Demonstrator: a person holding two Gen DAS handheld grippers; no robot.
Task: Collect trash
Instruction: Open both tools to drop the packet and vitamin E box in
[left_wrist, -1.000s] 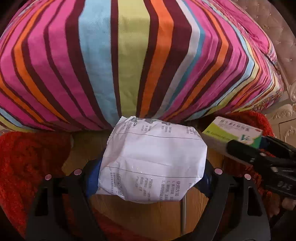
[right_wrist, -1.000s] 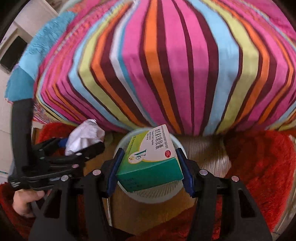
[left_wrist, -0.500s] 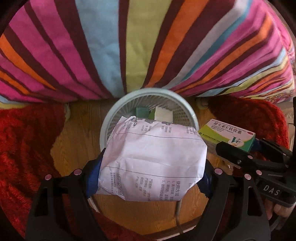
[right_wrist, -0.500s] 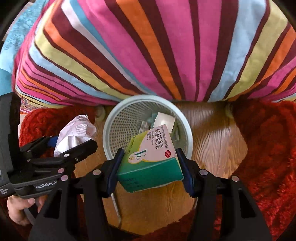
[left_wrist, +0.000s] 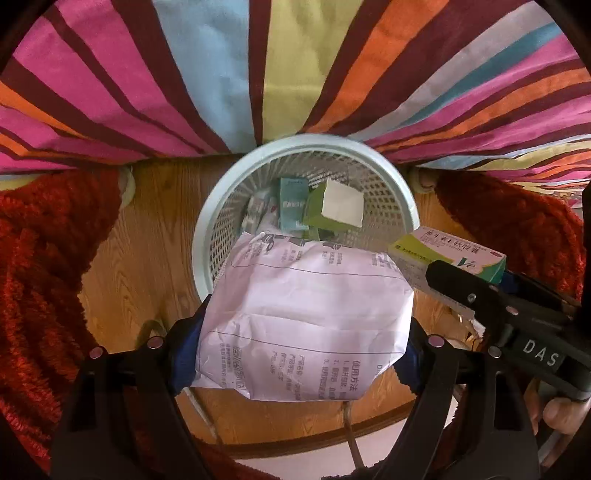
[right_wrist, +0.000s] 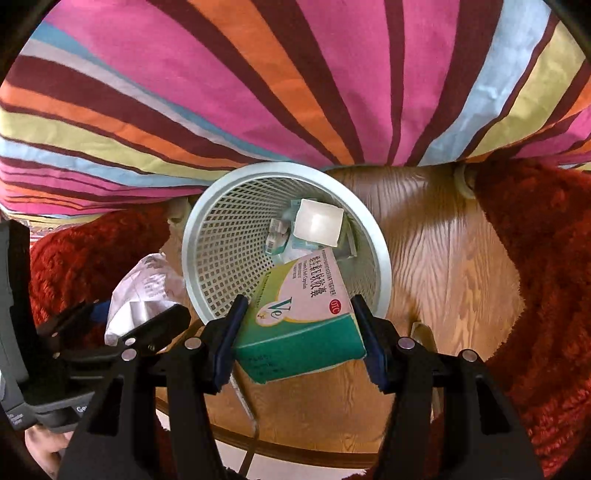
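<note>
White packet (left_wrist: 303, 317) and green box (right_wrist: 299, 325) above basket (right_wrist: 207, 236).

I am looking down at a wood-grain floor (left_wrist: 147, 229) filling the lower centre of both views. A striped bedcover (left_wrist: 288, 66) is hanging across the top of the frame. A red shaggy rug (right_wrist: 535, 277) is lying at both sides. Daylight is glinting on the boards.

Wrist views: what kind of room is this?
Probably a bedroom at home: striped bedding hangs over a wood-look floor, with a red shaggy rug and a small mesh wastebasket holding packaging.
</note>
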